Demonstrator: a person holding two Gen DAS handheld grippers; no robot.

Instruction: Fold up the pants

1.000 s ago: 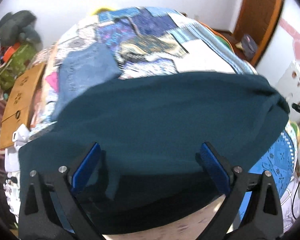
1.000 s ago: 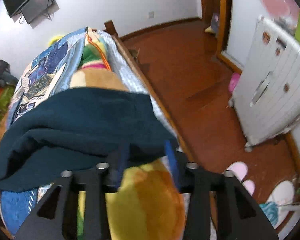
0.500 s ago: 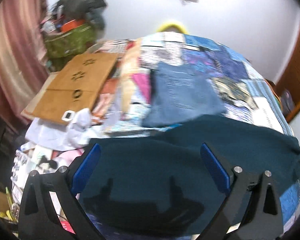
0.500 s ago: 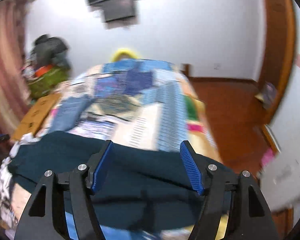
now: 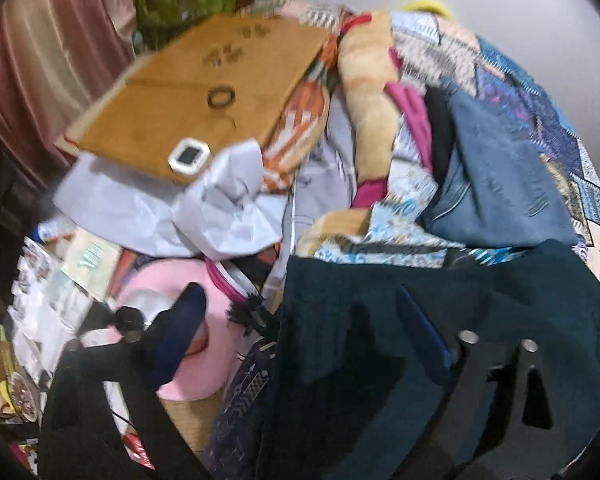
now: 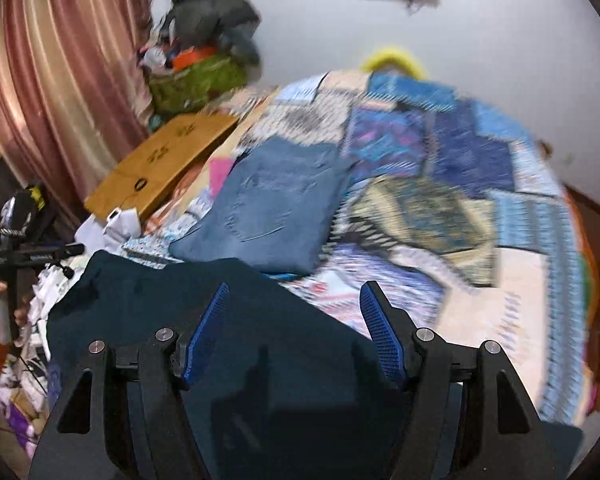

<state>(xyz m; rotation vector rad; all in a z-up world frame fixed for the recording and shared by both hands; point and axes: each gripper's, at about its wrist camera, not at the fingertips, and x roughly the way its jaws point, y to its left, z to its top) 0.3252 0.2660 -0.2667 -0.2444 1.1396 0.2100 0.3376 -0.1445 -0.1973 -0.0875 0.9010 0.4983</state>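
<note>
Dark teal pants point(image 5: 440, 320) lie spread on the near part of a patchwork-covered bed point(image 6: 440, 184); they also show in the right wrist view point(image 6: 228, 312). My left gripper point(image 5: 300, 320) is open, hovering over the left edge of the teal pants, its left finger over the clutter beside the bed. My right gripper point(image 6: 296, 320) is open and empty above the teal pants. A folded pair of blue jeans point(image 6: 272, 204) lies on the bed just beyond; it also shows in the left wrist view point(image 5: 500, 184).
A brown cardboard panel point(image 5: 188, 96) with a small white device point(image 5: 188, 156) leans at the bed's left side. White paper point(image 5: 204, 216), a pink object point(image 5: 180, 320) and loose clutter lie below it. A pink curtain point(image 6: 48, 80) hangs left. The left gripper's handle point(image 6: 16, 260) shows at left.
Both grippers have swung to the left. The left view now looks over the bed's left edge and clutter. The right gripper opened from a narrow gap at the pants' edge.
</note>
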